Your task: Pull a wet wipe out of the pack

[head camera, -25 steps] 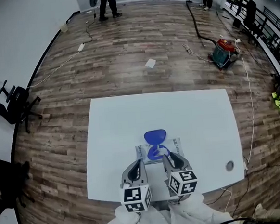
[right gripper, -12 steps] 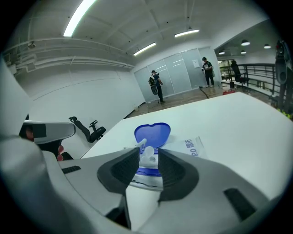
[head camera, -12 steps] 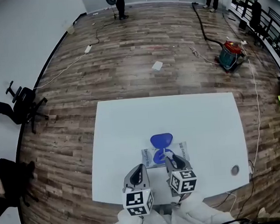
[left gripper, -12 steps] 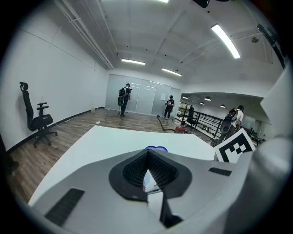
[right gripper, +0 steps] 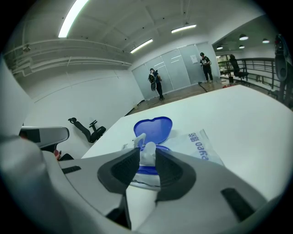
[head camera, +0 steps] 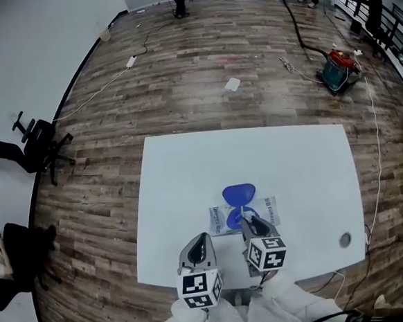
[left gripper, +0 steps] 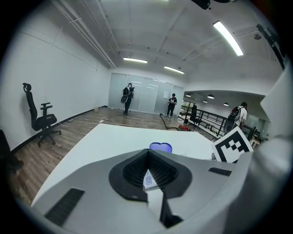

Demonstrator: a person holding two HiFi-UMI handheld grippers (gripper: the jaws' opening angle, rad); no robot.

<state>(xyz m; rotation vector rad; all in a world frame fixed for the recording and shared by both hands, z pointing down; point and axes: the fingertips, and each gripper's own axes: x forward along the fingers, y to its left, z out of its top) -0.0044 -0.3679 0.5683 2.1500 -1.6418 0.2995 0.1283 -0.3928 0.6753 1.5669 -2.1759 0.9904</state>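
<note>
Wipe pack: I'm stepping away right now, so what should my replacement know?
Left tongs: shut, empty, just short of the pack.
Right tongs: open, jaws have just been opening, the wipe tip stands between them, not pinched.
Pack: flat on the table, blue lid flipped open.
Done: lid open, right tongs lined up on the wipe.
Left to do: close on the wipe and pull it out; the left tongs could probably steady the pack.
</note>
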